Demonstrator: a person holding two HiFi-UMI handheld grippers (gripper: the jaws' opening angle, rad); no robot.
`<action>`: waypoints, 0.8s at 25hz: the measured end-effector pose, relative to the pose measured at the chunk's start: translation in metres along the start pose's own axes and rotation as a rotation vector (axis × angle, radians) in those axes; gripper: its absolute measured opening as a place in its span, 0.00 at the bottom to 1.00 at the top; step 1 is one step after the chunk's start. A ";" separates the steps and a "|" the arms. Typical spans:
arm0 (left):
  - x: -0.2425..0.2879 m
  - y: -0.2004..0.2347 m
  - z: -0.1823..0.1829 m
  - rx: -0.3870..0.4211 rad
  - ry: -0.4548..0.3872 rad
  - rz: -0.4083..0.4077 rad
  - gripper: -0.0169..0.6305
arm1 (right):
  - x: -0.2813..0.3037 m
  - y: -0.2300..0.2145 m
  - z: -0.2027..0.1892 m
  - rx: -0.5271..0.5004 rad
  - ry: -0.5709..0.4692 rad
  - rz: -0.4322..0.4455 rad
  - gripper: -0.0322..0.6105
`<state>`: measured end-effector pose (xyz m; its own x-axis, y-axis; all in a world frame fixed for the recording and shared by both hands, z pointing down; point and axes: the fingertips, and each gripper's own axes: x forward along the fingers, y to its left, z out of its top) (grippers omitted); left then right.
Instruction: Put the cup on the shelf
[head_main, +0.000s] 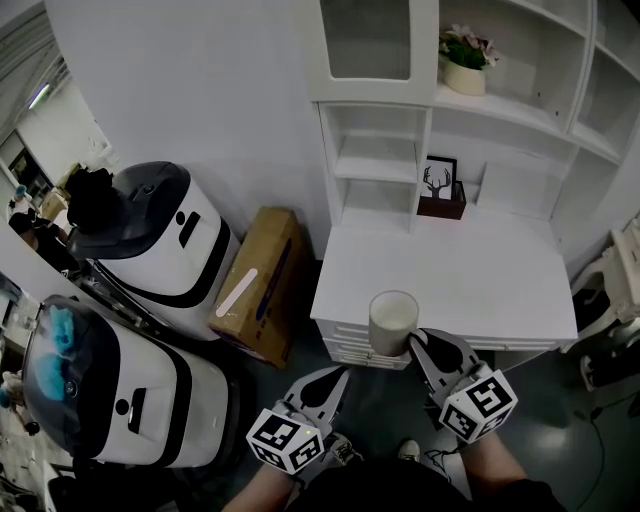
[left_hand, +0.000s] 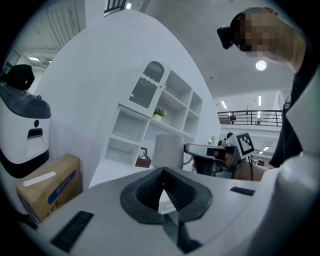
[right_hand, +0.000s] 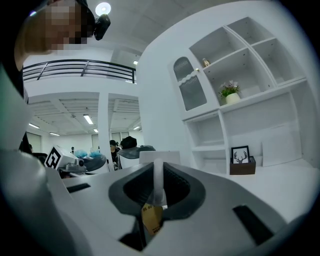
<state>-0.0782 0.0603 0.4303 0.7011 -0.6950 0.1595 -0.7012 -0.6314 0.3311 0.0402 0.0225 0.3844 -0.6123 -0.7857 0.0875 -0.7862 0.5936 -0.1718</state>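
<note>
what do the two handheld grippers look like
They match. The left gripper and right gripper have white shells, with dark ribbed pads inside jaws that taper to a point. Each carries a white cube printed with black square markers: the left cube and the right cube. No cables show.

Head view looks steeply down; gripper views (low, close) share the shelf (right_hand: 207, 148).
</note>
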 end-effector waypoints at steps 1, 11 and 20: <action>-0.001 0.002 0.001 0.001 0.001 -0.006 0.03 | 0.002 0.001 0.000 0.001 -0.001 -0.005 0.10; -0.003 0.028 0.008 0.011 0.005 -0.068 0.03 | 0.024 0.014 -0.001 0.005 -0.017 -0.059 0.10; -0.005 0.036 0.017 0.025 0.003 -0.129 0.03 | 0.035 0.023 0.006 -0.006 -0.036 -0.107 0.10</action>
<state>-0.1091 0.0352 0.4259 0.7859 -0.6066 0.1199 -0.6083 -0.7237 0.3260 0.0014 0.0077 0.3777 -0.5213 -0.8505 0.0703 -0.8477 0.5065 -0.1577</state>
